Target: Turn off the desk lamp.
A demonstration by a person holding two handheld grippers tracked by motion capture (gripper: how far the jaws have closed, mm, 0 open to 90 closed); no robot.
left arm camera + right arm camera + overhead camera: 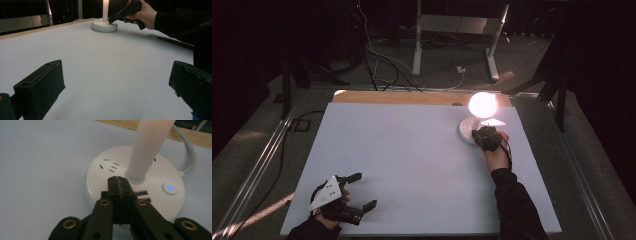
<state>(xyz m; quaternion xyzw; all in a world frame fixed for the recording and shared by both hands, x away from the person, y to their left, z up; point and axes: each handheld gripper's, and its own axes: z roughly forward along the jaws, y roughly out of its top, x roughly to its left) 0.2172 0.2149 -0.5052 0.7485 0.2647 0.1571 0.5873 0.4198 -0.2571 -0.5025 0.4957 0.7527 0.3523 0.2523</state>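
Right claw (117, 180) closed, apparently empty; left claw (362, 191) spread wide.

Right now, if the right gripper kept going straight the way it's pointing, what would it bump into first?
Probably the lamp's white post. The right gripper, jaws shut, points over the round lamp base at the foot of that post. Its tips look just short of it, though depth is hard to judge.
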